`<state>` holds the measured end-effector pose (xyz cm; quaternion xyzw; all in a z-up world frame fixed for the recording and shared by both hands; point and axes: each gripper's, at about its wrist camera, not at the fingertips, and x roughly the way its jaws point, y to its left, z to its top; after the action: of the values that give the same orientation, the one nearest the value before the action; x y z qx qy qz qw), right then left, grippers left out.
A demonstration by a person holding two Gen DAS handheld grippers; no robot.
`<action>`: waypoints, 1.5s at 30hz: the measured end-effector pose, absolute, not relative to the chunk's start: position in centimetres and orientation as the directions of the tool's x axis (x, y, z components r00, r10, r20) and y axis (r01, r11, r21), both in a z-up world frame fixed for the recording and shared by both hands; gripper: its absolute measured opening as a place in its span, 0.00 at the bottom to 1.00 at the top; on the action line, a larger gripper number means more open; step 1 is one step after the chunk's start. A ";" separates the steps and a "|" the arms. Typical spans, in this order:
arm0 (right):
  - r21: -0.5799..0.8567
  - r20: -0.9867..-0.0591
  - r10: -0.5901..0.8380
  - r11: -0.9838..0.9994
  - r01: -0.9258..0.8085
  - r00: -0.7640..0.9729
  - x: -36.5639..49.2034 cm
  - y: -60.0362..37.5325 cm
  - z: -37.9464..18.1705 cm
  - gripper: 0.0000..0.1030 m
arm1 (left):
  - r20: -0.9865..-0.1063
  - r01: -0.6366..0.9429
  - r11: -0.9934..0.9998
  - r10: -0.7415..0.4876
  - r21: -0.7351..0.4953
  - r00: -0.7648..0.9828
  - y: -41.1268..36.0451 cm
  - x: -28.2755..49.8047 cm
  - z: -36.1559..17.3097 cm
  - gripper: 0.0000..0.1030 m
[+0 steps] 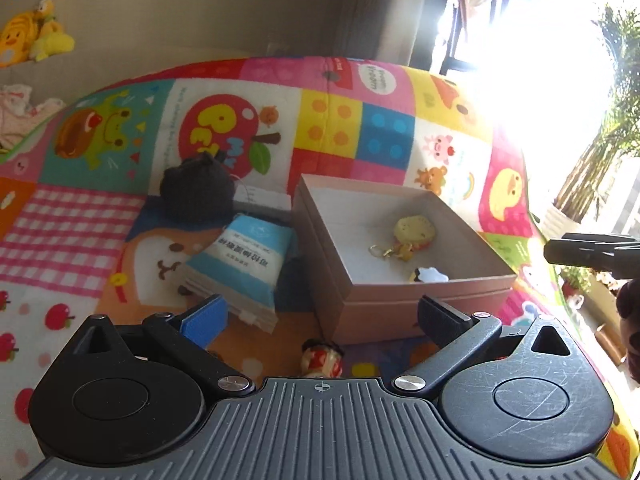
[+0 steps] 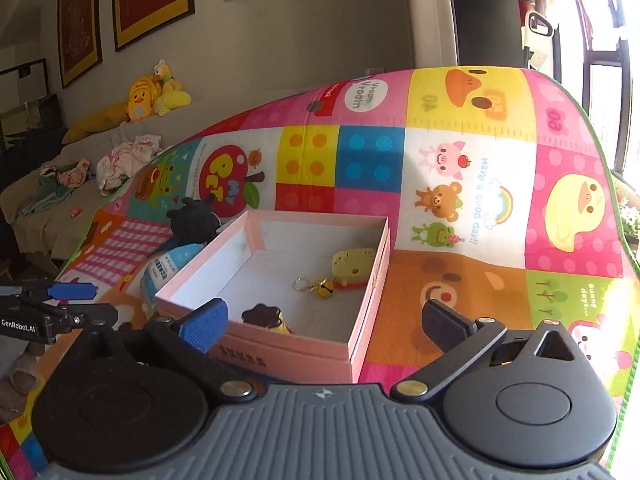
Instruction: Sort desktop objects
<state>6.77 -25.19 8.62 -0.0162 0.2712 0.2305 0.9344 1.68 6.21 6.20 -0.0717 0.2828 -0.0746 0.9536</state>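
Note:
An open pink box stands on the colourful mat. Inside lie a yellow keychain toy with a bell and a small brown-and-yellow piece. Left of the box lie a blue-and-white packet and a black plush pouch. A small red-and-cream figurine lies between my left gripper's fingers. My left gripper is open and empty, just in front of the box. My right gripper is open and empty over the box's near edge.
The patchwork play mat covers the table, and its edge falls off at the right. A sofa with yellow plush toys and clothes stands at the far left. Bright window glare fills the right of the left wrist view.

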 end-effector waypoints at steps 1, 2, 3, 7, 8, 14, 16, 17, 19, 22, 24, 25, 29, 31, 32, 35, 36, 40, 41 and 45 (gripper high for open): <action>0.070 -0.515 0.414 0.893 -0.445 0.750 5.3 -25.3 8.0 1.00 | -0.539 0.111 0.982 -0.177 -0.154 0.823 5.9 0.6 5.8 1.00; 0.050 -0.515 0.406 0.893 -0.447 0.755 3.9 -25.3 7.3 1.00 | -0.552 0.117 0.985 -0.166 -0.123 0.817 5.5 -0.2 5.5 1.00; 0.033 -0.517 0.400 0.893 -0.450 0.756 2.8 -25.3 6.7 1.00 | -0.562 0.116 0.989 -0.149 -0.094 0.814 5.1 -0.9 5.2 1.00; 0.042 -0.551 0.421 0.876 -0.480 0.721 -0.7 -24.8 4.1 1.00 | -0.612 0.105 0.994 -0.063 0.032 0.789 3.6 -3.1 3.4 1.00; 0.052 -0.563 0.428 0.872 -0.486 0.707 -1.1 -24.6 3.5 1.00 | -0.620 0.102 0.994 -0.059 0.034 0.782 3.5 -3.3 3.2 1.00; 0.053 -0.653 0.379 0.887 -0.459 0.656 -0.7 -23.2 0.8 1.00 | -0.657 0.088 0.990 0.006 0.109 0.754 3.1 -3.7 1.8 1.00; 0.074 -0.681 0.375 0.890 -0.451 0.629 -0.3 -23.1 0.3 1.00 | -0.653 0.067 0.985 0.055 0.160 0.755 3.3 -3.5 1.7 1.00; 0.078 -0.686 0.375 0.890 -0.449 0.623 -0.2 -23.2 0.2 1.00 | -0.651 0.051 0.982 0.082 0.183 0.754 3.5 -3.4 1.6 1.00; 0.079 -0.687 0.375 0.890 -0.449 0.622 -0.2 -23.2 0.1 1.00 | -0.647 0.014 0.976 0.133 0.217 0.751 4.2 -3.0 1.6 1.00; 0.049 -0.696 0.357 0.889 -0.454 0.623 -0.4 -22.8 0.0 1.00 | -0.638 -0.056 0.966 0.209 0.251 0.741 5.4 -2.6 1.6 1.00; 0.030 -0.703 0.341 0.891 -0.454 0.624 -0.4 -22.5 0.0 1.00 | -0.633 -0.090 0.966 0.228 0.242 0.739 6.0 -2.5 1.8 1.00; 0.030 -0.704 0.339 0.892 -0.451 0.624 -0.4 -22.4 0.0 1.00 | -0.630 -0.096 0.972 0.213 0.215 0.747 6.3 -2.7 2.1 1.00; 0.030 -0.701 0.342 0.891 -0.453 0.626 -0.4 -22.5 0.0 1.00 | -0.610 -0.006 0.998 0.043 0.062 0.791 5.3 -3.7 3.7 1.00; 0.031 -0.699 0.344 0.891 -0.454 0.627 -0.4 -22.5 0.0 1.00 | -0.596 0.045 0.999 -0.029 0.011 0.803 4.0 -4.1 4.2 1.00; 0.031 -0.699 0.344 0.891 -0.453 0.627 -0.4 -22.5 0.0 1.00 | -0.599 0.080 0.997 -0.074 -0.017 0.798 3.3 -4.1 4.2 1.00; 0.030 -0.698 0.343 0.891 -0.453 0.628 -0.4 -22.4 0.0 1.00 | -0.620 0.171 0.983 -0.174 -0.066 0.765 0.8 -3.7 3.5 1.00; 0.032 -0.698 0.344 0.891 -0.453 0.628 -0.4 -22.4 0.0 1.00 | -0.629 0.182 0.981 -0.181 -0.063 0.756 0.1 -3.5 3.1 1.00; 0.053 -0.688 0.354 0.895 -0.442 0.634 -0.3 -22.9 0.2 1.00 | -0.637 0.188 0.981 -0.172 -0.042 0.752 -1.3 -3.1 2.3 1.00; 0.049 -0.682 0.349 0.898 -0.436 0.642 -0.3 -23.0 0.3 1.00 | -0.634 0.184 0.983 -0.158 -0.025 0.757 -1.4 -3.1 2.2 1.00; -0.069 -0.637 0.286 0.904 -0.423 0.716 0.3 -22.6 1.2 1.00 | -0.638 0.176 0.984 -0.129 0.010 0.759 -1.2 -3.3 1.8 1.00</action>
<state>0.26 -22.56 1.15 -0.1051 0.3242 0.1926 0.9202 -3.25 -1.22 1.77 0.0348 0.3372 -0.0813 0.9373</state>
